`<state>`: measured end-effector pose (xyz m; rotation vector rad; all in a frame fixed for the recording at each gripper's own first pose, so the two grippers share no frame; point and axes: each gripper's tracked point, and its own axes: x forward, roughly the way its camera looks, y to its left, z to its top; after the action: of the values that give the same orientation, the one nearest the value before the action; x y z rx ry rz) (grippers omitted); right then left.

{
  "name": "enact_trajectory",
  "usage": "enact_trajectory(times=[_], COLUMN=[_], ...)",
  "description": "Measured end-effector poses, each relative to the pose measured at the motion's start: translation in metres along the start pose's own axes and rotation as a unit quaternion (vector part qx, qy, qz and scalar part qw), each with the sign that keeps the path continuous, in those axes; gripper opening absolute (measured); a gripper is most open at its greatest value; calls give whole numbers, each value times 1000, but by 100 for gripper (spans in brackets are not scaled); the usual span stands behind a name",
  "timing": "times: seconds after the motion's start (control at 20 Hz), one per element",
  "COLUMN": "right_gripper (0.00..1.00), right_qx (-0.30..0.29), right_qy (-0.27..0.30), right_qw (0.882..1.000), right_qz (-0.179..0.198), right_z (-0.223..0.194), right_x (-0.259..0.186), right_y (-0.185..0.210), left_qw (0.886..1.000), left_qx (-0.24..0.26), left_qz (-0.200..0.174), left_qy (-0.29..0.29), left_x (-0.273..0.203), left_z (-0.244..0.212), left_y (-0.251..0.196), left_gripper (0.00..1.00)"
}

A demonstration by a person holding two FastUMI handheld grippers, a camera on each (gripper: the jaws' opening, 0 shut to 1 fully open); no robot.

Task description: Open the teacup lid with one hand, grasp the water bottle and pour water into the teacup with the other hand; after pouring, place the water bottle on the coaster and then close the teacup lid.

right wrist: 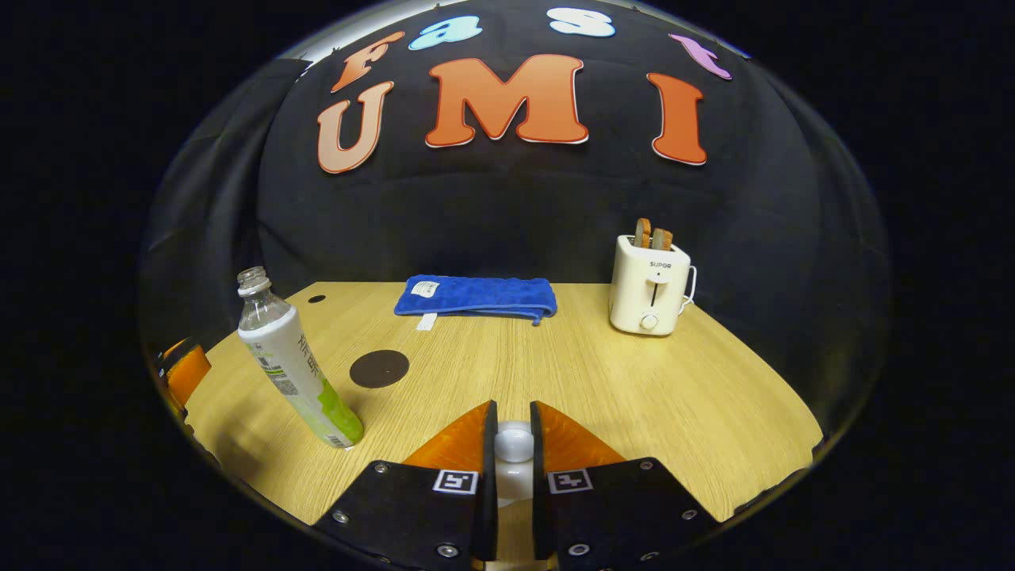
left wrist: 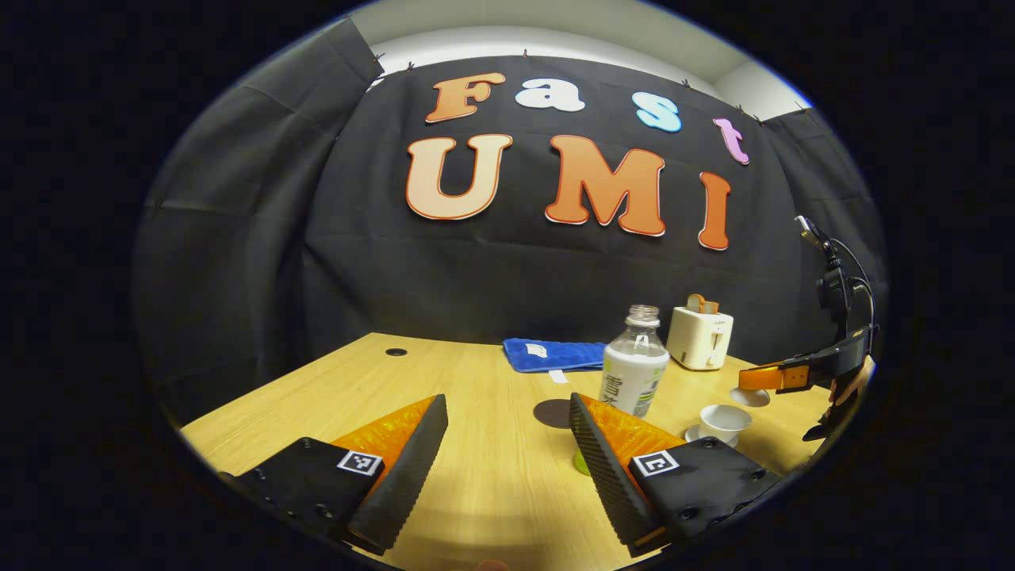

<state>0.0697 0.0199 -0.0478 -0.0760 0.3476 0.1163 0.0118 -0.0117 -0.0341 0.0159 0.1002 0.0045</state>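
Note:
A clear, uncapped water bottle (left wrist: 634, 363) with a white and green label stands on the wooden table (left wrist: 476, 468). It is just beyond my left gripper (left wrist: 507, 400), which is open and holds nothing. A dark round coaster (left wrist: 553, 413) lies left of the bottle's base. The white teacup (left wrist: 723, 421) sits uncovered on its saucer at the right. My right gripper (left wrist: 760, 379) holds the lid (left wrist: 749, 396) above and behind the cup. In the right gripper view, my right gripper (right wrist: 513, 408) is shut on the lid's white knob (right wrist: 514, 442), with the bottle (right wrist: 293, 369) and coaster (right wrist: 379, 368) at the left.
A folded blue towel (right wrist: 476, 295) lies at the back of the table, and a white toaster (right wrist: 650, 285) with toast in it stands at the back right. A small green thing (left wrist: 581, 462) peeks out by my left gripper's right finger.

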Motion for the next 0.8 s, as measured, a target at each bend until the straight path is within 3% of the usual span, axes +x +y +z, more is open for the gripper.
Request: enact_trajectory(times=[0.5,0.8], right_gripper=[18,17], right_qx=[24,31], right_qy=[3,5], right_qw=[999,999], right_qz=[-28,-38], right_z=[-14,-22], right_x=[-10,-12], right_y=[-41,-58], left_qw=[997,997], left_qx=[7,24], left_qz=[-66,-67], left_qy=[23,41], left_x=[10,34], left_z=[-29,-45], left_y=[-81,-95], left_gripper=[99,99])
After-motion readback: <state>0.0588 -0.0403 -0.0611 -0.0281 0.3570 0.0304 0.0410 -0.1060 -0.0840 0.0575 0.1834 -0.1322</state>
